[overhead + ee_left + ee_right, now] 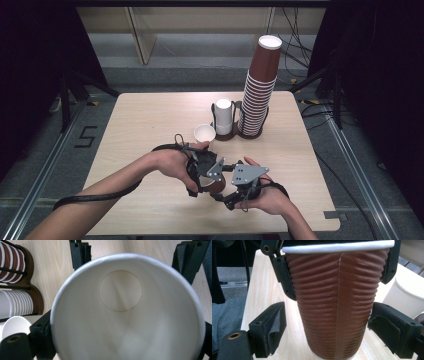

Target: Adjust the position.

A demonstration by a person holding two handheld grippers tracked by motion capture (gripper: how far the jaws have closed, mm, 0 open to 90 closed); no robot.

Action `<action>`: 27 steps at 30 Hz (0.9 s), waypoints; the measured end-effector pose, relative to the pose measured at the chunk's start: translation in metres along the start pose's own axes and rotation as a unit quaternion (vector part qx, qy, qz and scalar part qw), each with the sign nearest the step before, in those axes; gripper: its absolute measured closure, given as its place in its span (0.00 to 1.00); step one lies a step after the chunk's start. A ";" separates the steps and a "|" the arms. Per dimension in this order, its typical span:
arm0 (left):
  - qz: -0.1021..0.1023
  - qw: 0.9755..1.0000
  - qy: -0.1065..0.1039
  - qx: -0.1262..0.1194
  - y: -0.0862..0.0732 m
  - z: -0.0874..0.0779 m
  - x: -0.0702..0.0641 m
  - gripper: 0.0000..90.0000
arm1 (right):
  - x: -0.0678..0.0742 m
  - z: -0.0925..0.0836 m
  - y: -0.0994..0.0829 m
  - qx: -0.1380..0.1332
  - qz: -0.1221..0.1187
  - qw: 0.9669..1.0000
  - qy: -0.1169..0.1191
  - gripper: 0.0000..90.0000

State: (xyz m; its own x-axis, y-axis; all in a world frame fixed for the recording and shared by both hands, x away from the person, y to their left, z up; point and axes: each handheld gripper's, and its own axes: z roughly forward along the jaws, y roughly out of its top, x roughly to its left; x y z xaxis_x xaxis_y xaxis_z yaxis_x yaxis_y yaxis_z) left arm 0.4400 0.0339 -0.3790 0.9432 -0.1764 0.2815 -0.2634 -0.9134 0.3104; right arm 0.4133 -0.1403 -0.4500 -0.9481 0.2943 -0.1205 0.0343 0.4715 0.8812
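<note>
- Holding a brown ribbed paper cup with a white rim (332, 302) near the front middle of the pale wooden desk (145, 120), the left gripper (200, 167) had its fingers pinching the cup just under the rim, one on each side; the left gripper view looked straight down into the white inside of the cup.
- Right gripper (235, 192) sat beside it, pointed at the cup's lower half. In the right gripper view its fingers (269, 327) stood spread on either side of the ribbed wall, a gap showing at the left one; whether the right one touched the wall, I could not tell. No hold yet by my reading.
- Cup seemed lifted or tilted off the desk between the two grippers; its base was cut off at the edge of the frame, so contact with the desk could not be told.
- Behind, a dark wooden two-slot cup rack (239, 134) carried a tall stack of brown ribbed cups (260, 85) and a short stack of plain white cups (223, 116). One loose plain white paper cup (204, 134) stood upright on the desk just in front of the rack.
- Judged progress: one brown cup taken out and in hand, one white cup set out. Left to do, probably: the right gripper closing on the brown cup's lower part, then a handover, or joining with the white cup. Midway, at a guess.
</note>
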 end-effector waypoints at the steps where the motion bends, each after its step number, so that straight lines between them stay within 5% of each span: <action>1: 0.012 1.000 0.000 0.011 0.000 -0.001 0.001 0.11 | -0.001 0.001 0.001 -0.002 -0.005 1.000 -0.003 0.16; 3: 0.002 1.000 -0.001 0.001 0.000 0.001 -0.001 0.11 | -0.001 0.001 0.001 -0.002 -0.007 1.000 -0.004 0.17; 5: 0.016 1.000 0.000 0.011 0.001 -0.001 0.001 0.11 | -0.001 0.002 0.001 0.000 -0.007 1.000 -0.005 0.17; 7: 0.004 1.000 -0.003 -0.001 0.002 0.001 -0.001 0.11 | -0.002 0.003 0.001 0.002 -0.012 1.000 -0.006 0.17; 10: 0.020 1.000 -0.002 0.009 0.004 -0.001 0.000 0.11 | -0.002 0.004 0.000 0.005 -0.007 1.000 -0.001 0.17; 12: 0.010 1.000 -0.004 0.000 0.004 0.000 -0.002 0.11 | -0.003 0.004 -0.001 0.006 -0.009 1.000 -0.003 0.17; 26: 0.024 1.000 0.000 -0.003 0.005 -0.003 0.000 0.11 | -0.005 0.006 -0.003 0.007 -0.011 1.000 0.000 0.17; 27: 0.025 1.000 0.001 -0.003 0.006 -0.003 0.000 0.11 | -0.004 0.006 -0.004 0.008 0.005 1.000 0.002 0.17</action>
State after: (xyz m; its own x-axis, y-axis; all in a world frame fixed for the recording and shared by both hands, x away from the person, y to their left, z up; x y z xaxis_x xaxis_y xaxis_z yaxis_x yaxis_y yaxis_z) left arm 0.4375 0.0300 -0.3746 0.9284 -0.2220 0.2979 -0.3122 -0.9009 0.3016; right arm 0.4189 -0.1384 -0.4559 -0.9488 0.2961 -0.1105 0.0483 0.4813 0.8752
